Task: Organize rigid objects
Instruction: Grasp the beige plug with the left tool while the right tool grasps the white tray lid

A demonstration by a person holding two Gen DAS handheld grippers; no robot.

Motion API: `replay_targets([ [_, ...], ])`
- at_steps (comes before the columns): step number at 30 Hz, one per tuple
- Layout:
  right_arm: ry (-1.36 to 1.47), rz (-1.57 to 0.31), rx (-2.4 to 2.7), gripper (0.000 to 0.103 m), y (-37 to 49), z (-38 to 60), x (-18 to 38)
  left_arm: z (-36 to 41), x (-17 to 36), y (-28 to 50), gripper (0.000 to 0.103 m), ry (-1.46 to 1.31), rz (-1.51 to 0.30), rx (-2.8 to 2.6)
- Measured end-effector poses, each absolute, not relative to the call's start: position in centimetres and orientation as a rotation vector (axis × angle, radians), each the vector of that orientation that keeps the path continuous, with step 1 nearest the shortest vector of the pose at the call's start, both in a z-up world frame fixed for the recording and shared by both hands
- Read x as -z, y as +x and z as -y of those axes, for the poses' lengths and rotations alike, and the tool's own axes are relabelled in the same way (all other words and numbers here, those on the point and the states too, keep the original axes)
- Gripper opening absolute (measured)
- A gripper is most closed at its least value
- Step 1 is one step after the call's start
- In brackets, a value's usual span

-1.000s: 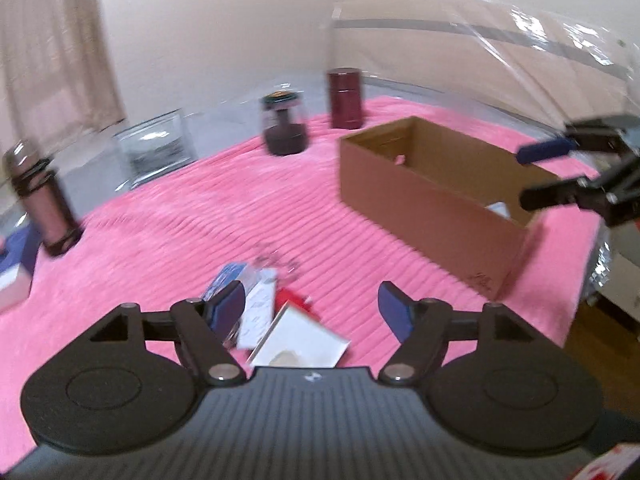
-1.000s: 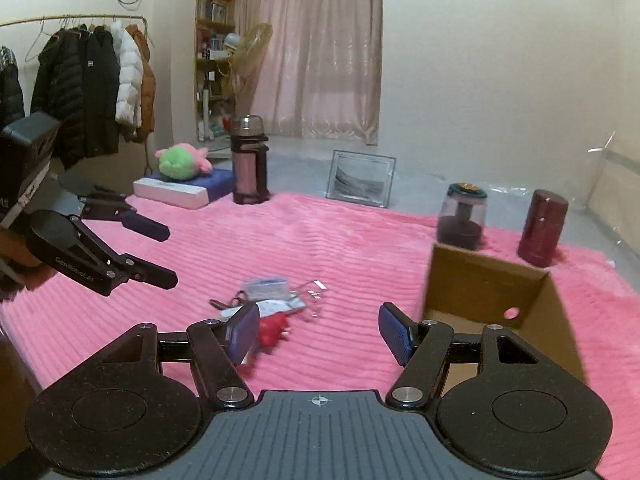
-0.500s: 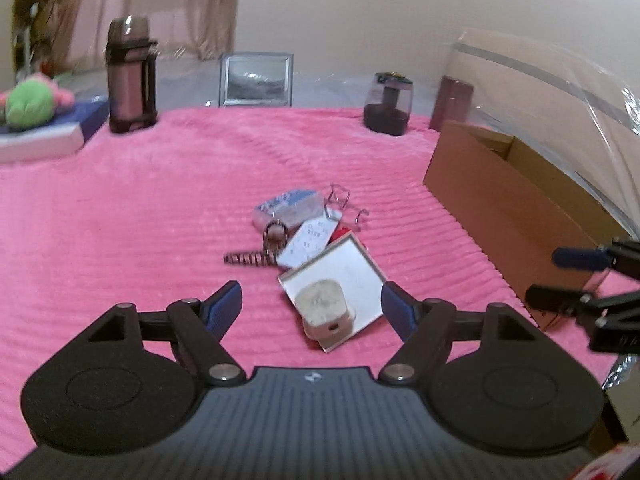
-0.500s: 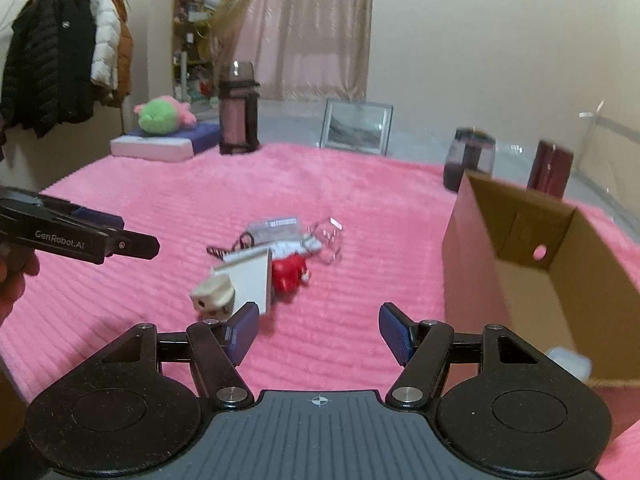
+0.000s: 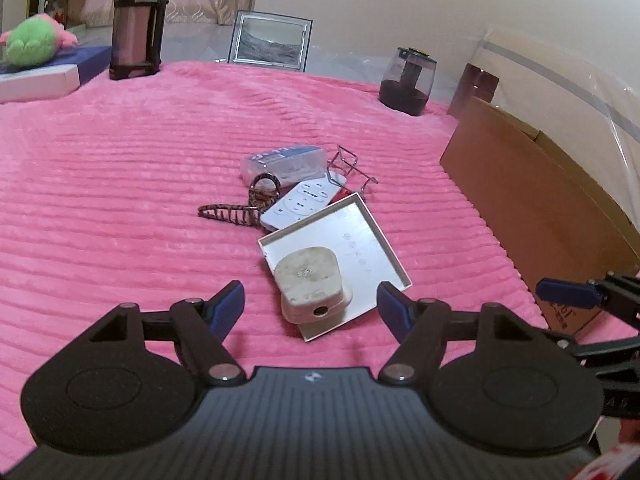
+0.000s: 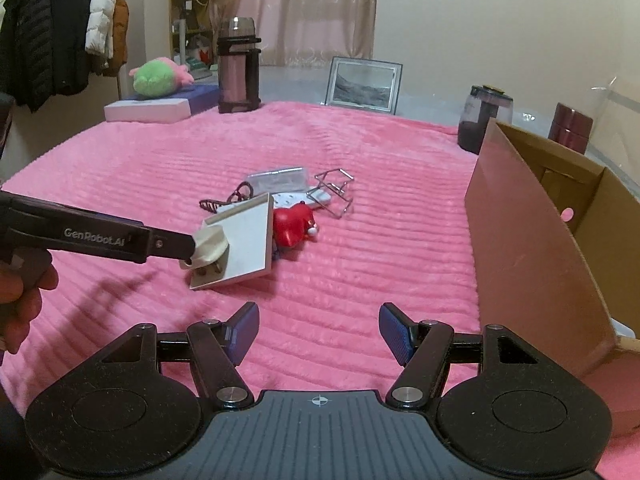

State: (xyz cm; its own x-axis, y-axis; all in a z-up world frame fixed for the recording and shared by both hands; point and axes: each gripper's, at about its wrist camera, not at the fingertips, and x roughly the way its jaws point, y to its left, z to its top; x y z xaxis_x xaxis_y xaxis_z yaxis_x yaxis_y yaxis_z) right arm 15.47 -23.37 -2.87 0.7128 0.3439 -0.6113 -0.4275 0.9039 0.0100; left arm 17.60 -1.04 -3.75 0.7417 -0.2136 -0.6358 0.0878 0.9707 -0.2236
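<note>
The left gripper (image 5: 310, 302), fingers spread wide and holding nothing, now sits just short of the plug (image 5: 310, 280); a second ago it faced the box (image 5: 536, 200) and the far edge of the blanket (image 5: 120, 180), and half a second ago it was farther back from the pile. In the right wrist view its fingertip appears level with the plug (image 6: 208, 246), though contact cannot be confirmed. The plug lies on the near corner of the white tray (image 5: 352, 244), which tilts on the red toy (image 6: 294, 224). Behind lie a remote (image 5: 304, 200), a hair claw (image 5: 232, 212), a clear case (image 5: 284, 160) and a wire clip (image 5: 352, 172), all near the blanket's middle. The right gripper (image 6: 318, 332) is likewise spread and empty, near the box's (image 6: 532, 248) near corner. Judgement: the swing toward the pile marks the plug as the next pick; closing on it may shift the unsteady tray.
</note>
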Motion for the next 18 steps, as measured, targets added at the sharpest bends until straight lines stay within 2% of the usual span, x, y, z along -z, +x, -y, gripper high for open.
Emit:
replay_targets([
  [7, -0.154, -0.648, -0.420, 0.063, 16.7, 22.6, 3.9, 1.3, 4.9, 19.1, 0.053, -0.218, -0.717, 0.152],
  [10, -0.149, -0.650, -0.417, 0.063, 17.1, 22.3, 4.3, 1.4, 5.2, 19.6, 0.044, -0.228, -0.722, 0.155],
  [18, -0.144, -0.653, -0.423, 0.063, 17.9, 21.6, 4.9, 1.2, 5.8, 20.1, 0.044, -0.253, -0.728, 0.153],
])
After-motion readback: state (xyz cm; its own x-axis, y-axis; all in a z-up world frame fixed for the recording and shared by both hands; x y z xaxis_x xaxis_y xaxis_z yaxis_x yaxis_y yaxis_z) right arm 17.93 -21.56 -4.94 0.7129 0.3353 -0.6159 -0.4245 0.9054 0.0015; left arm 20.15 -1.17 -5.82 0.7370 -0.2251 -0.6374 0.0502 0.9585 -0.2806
